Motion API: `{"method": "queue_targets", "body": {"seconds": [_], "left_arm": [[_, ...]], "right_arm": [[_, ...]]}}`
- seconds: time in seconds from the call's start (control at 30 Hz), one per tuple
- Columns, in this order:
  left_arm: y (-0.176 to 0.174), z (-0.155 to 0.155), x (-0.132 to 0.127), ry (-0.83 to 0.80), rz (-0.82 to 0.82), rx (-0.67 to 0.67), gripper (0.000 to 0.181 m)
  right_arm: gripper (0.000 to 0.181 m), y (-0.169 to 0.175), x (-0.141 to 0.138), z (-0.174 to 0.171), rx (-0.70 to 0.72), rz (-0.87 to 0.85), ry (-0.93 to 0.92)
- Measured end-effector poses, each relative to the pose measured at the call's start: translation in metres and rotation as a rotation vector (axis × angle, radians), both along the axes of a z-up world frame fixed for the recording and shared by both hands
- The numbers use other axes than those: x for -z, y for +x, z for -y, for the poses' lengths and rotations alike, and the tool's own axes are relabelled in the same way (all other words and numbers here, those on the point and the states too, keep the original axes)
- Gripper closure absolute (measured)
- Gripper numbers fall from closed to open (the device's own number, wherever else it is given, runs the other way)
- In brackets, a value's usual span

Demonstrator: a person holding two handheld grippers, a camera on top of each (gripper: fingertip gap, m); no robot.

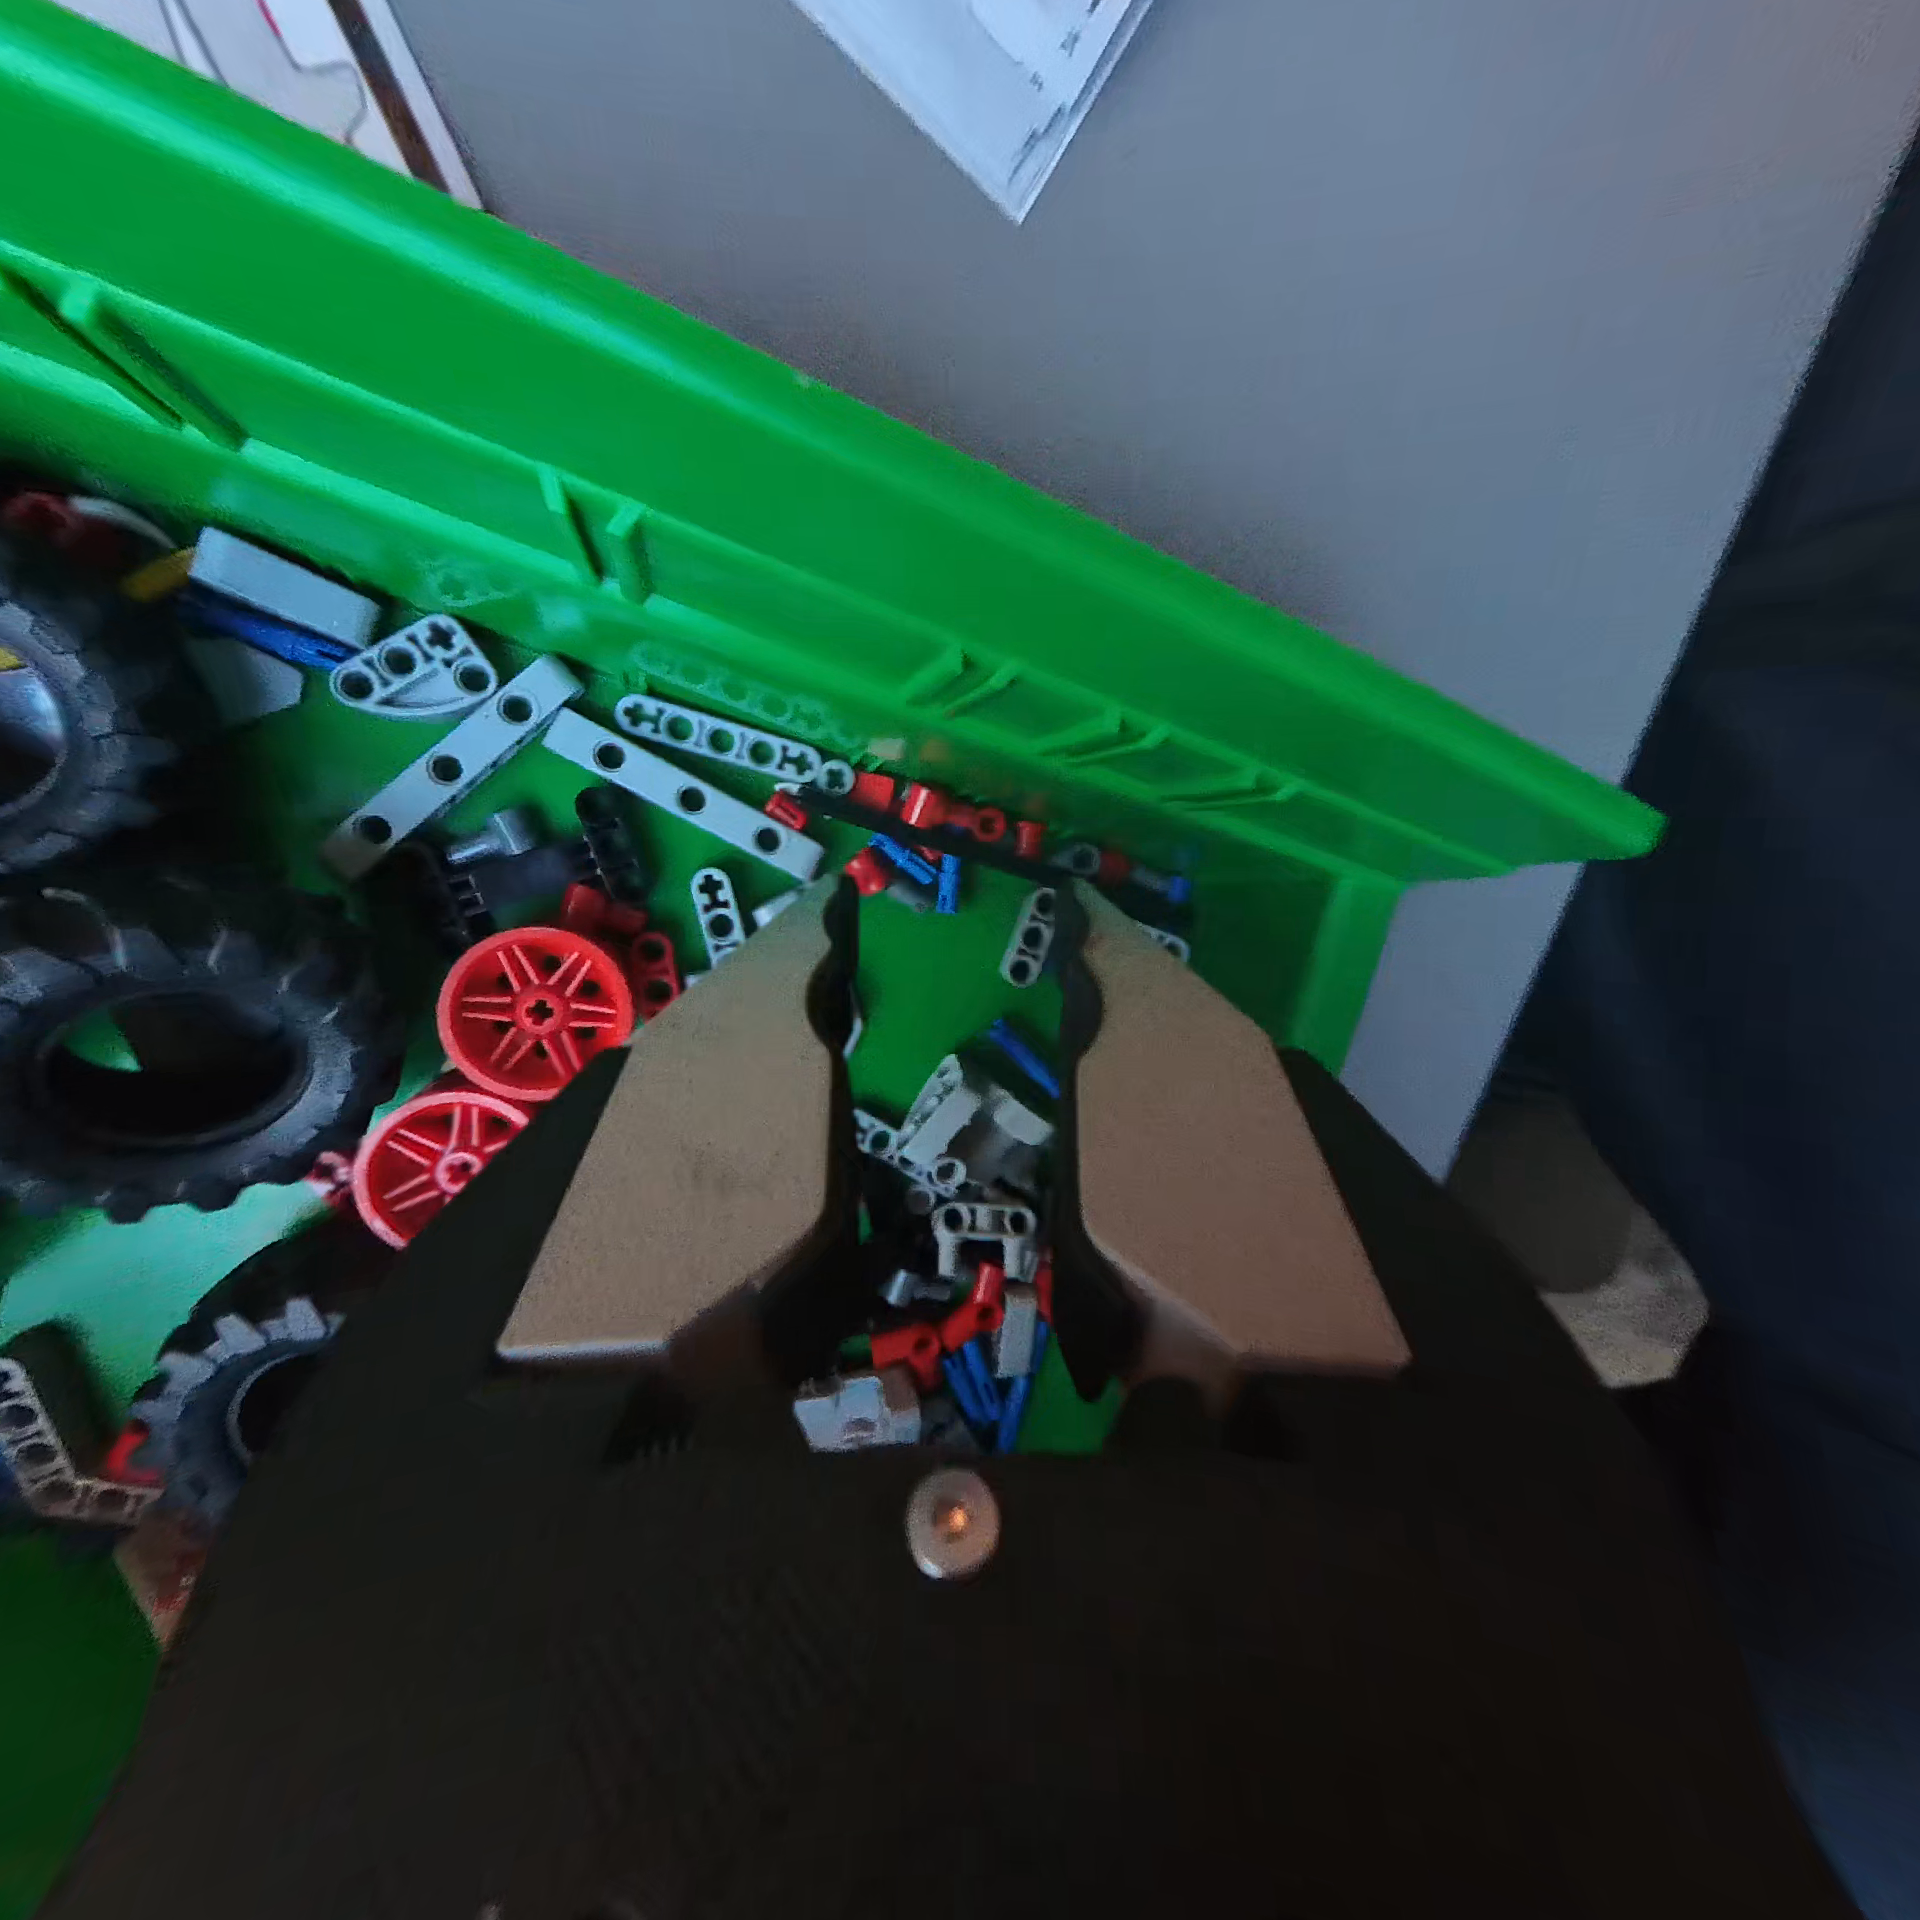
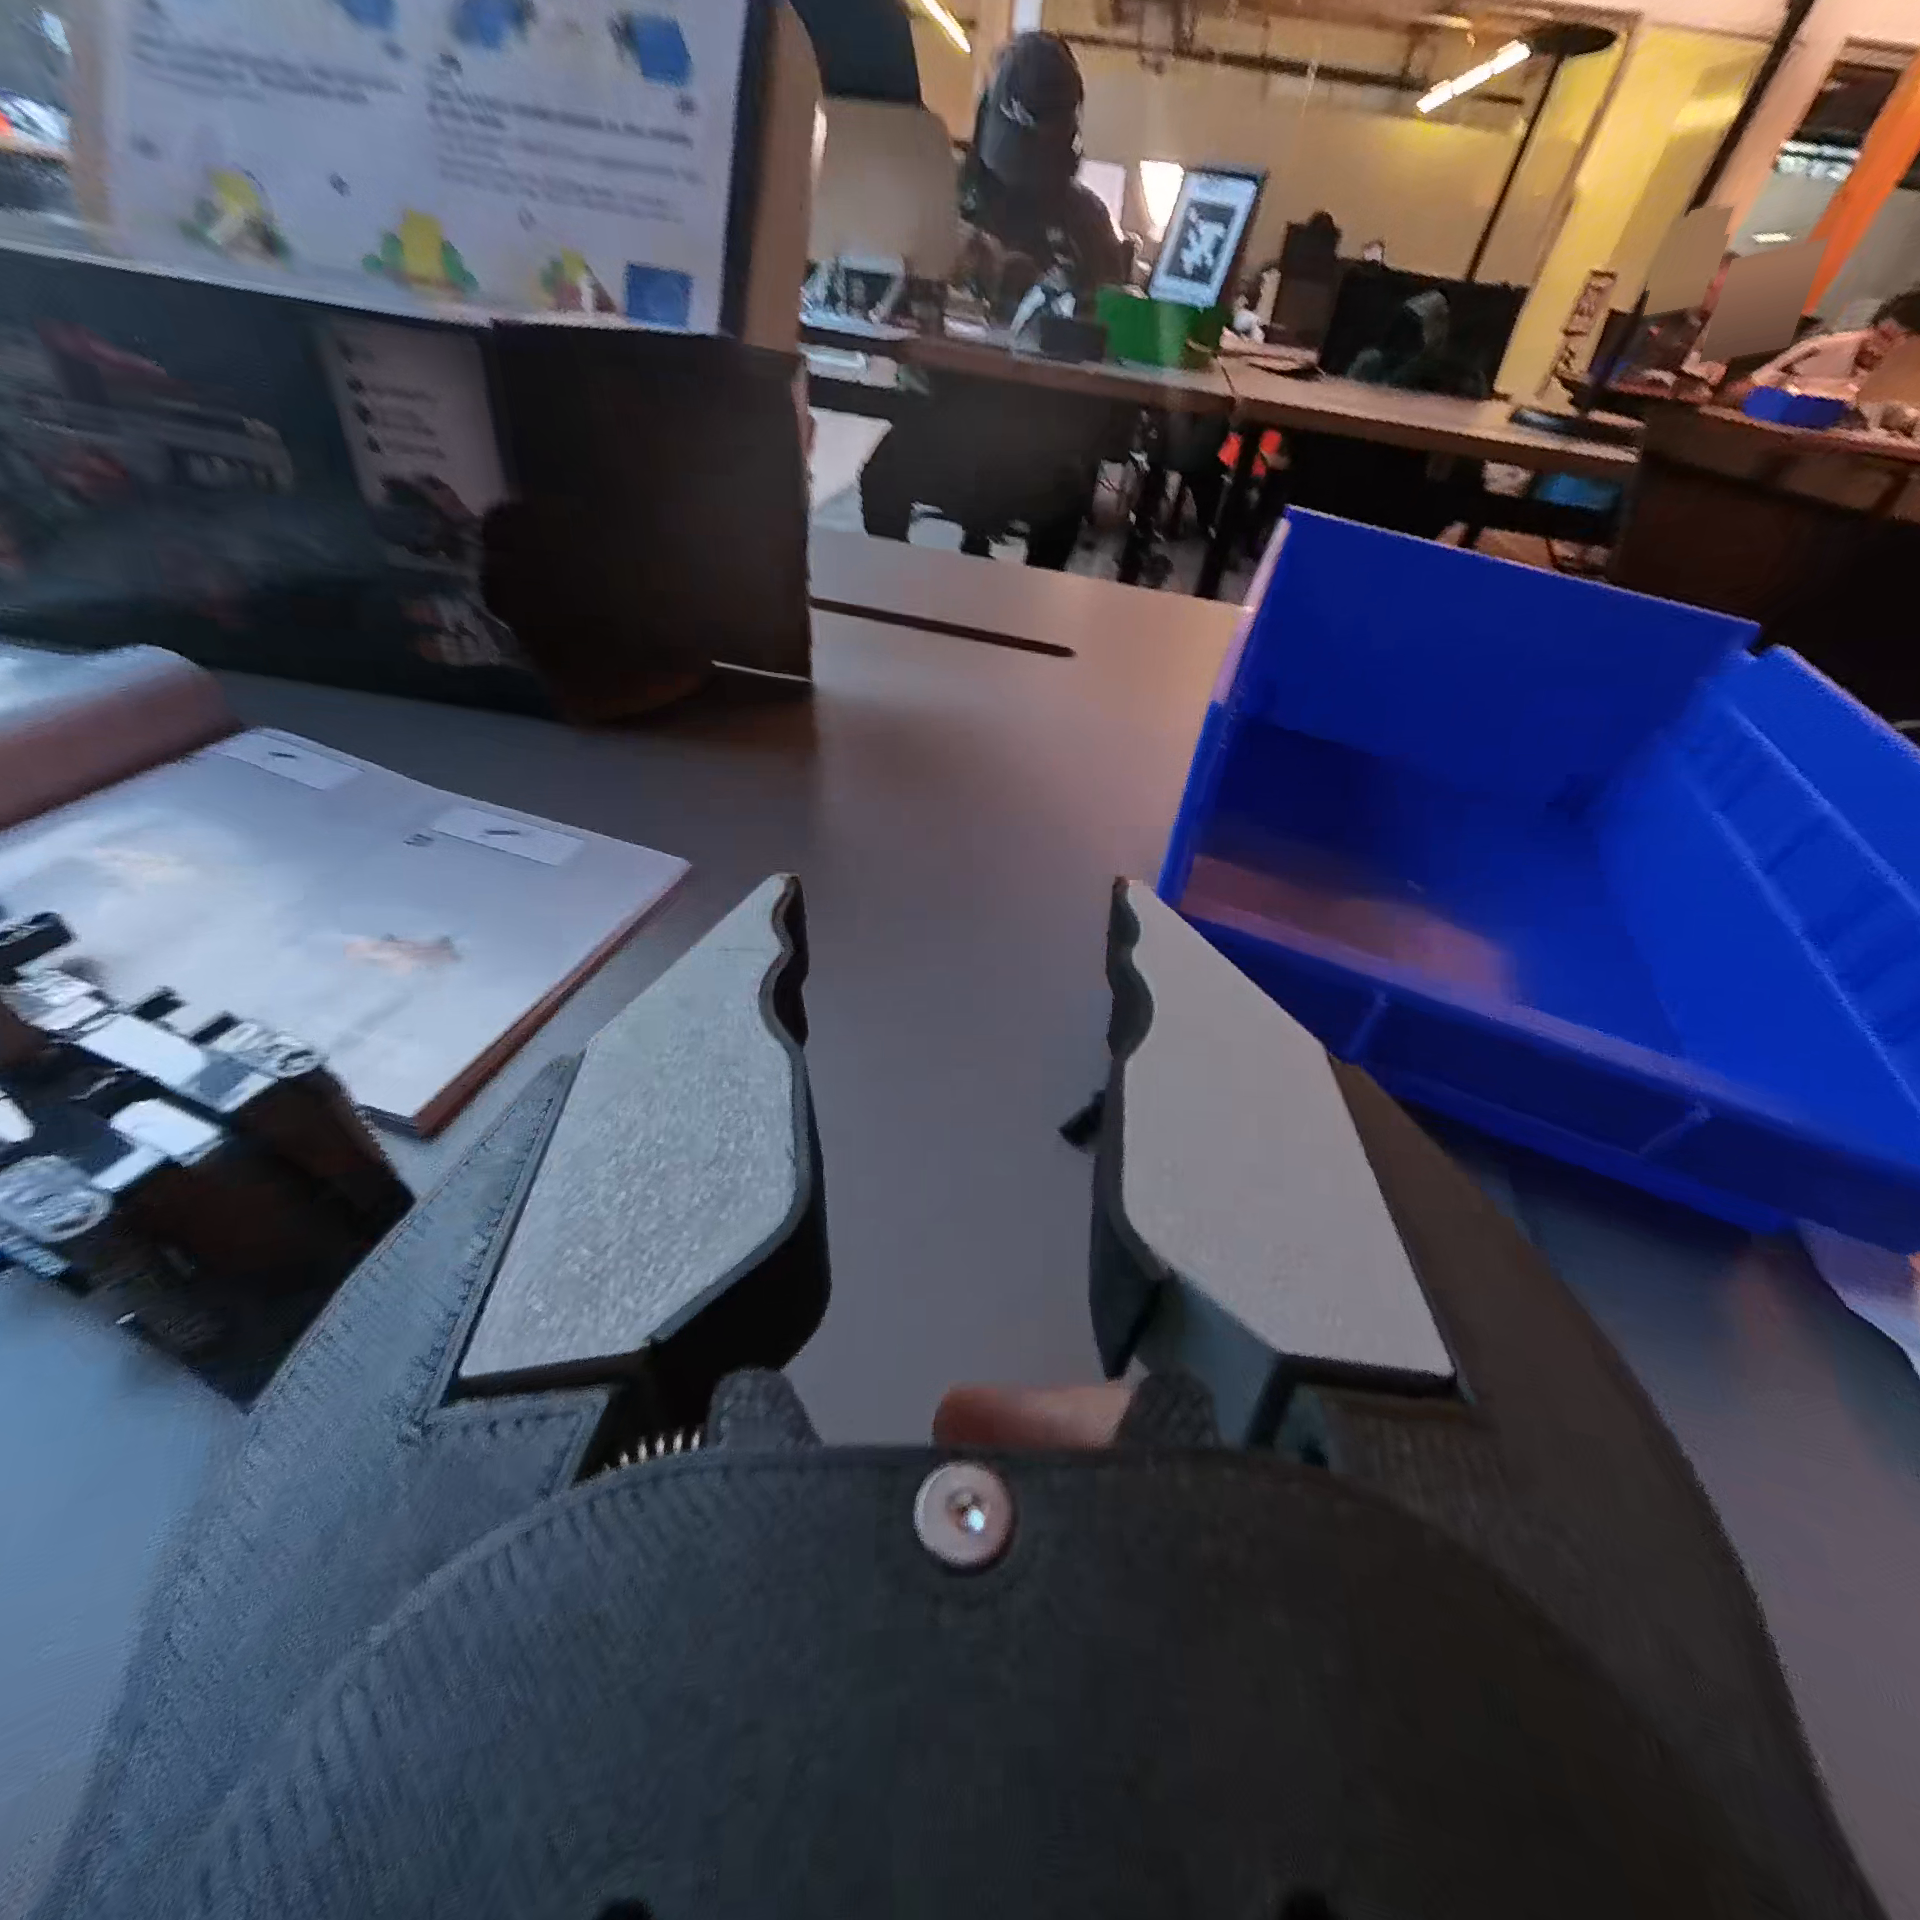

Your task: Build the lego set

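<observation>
You are hovering your left gripper (image 1: 951, 904), its jaws apart and empty, over the green bin (image 1: 727, 499), where the small grey liftarm (image 1: 1031, 937) is lying at one o'clock off the tips, long axis pointing twelve, while your right gripper (image 2: 956, 925) is waiting agape over the worktop (image 2: 966, 727).

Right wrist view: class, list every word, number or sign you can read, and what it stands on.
No text can be read here.
Open booklet: print too small and blurred.
Upright illustrated sheet: text lines blurred.
Dark box: writing blurred.
Distant screen: black-and-white marker pattern, no words.
</observation>
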State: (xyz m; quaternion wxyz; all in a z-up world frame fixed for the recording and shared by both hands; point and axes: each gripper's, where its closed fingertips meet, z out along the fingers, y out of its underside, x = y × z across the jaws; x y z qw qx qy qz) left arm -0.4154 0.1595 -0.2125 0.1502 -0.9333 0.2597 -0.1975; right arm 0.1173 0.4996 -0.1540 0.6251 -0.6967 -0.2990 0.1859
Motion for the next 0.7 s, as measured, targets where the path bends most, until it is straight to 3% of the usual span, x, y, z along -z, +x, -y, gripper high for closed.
{"method": "queue_targets", "body": {"seconds": [0.13,0.27,0.33,0.43,0.53,0.63,0.7], "left_arm": [[-0.001,0.004,0.007,0.02,-0.116,0.015,0.141],[-0.01,-0.003,-0.002,0.17,-0.216,-0.013,0.142],[-0.033,-0.019,-0.021,0.281,-0.276,-0.142,0.147],[-0.034,-0.024,-0.048,0.377,-0.156,-0.203,0.152],[-0.029,-0.021,-0.04,0.324,-0.135,-0.186,0.152],[0.01,-0.007,-0.023,0.195,-0.009,-0.04,0.148],[0.022,-0.001,-0.005,0.12,-0.019,0.014,0.152]], "right_arm": [[0.126,0.011,0.004,-0.01,0.095,0.036,-0.006],[0.126,0.016,0.004,-0.015,0.132,0.024,-0.013],[0.126,0.016,0.002,-0.016,0.142,0.021,-0.004],[0.127,0.017,0.0,-0.014,0.143,0.009,0.003],[0.127,0.022,-0.003,-0.015,0.146,-0.035,-0.002],[0.126,0.028,-0.007,-0.015,0.146,-0.096,-0.013],[0.126,0.031,-0.01,-0.015,0.147,-0.126,-0.008]]}}
